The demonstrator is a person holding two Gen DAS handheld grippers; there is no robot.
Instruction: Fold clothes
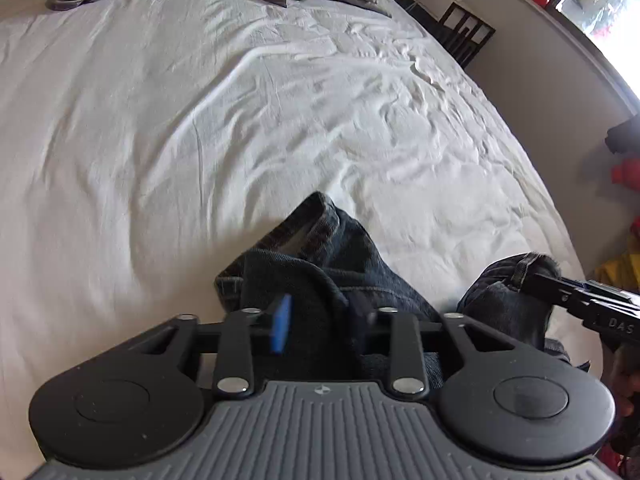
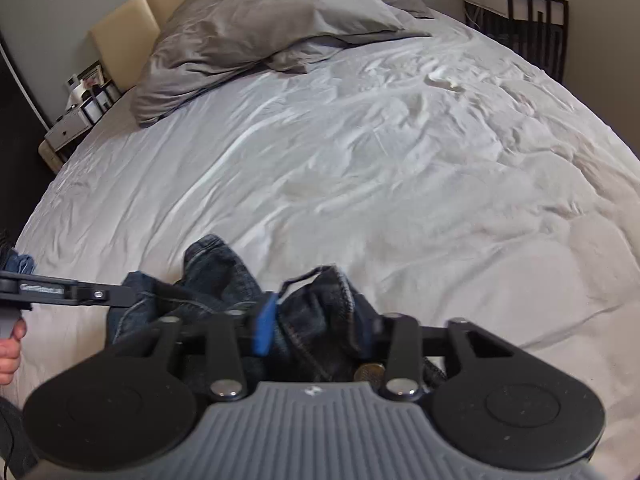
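Denim of the dark blue jeans (image 1: 320,280) fills the gap between both sets of fingers, so the fingertips are partly buried in cloth and the lower part of the garment is cut off behind the gripper bodies. Left gripper (image 1: 322,314) is clamped on one bunched section of the waistband area, and right gripper (image 2: 316,324) is clamped on another. Jeans sit crumpled at the near edge of the wrinkled white bed sheet (image 2: 360,168), with grey pillows (image 2: 260,28) well apart at the far end.
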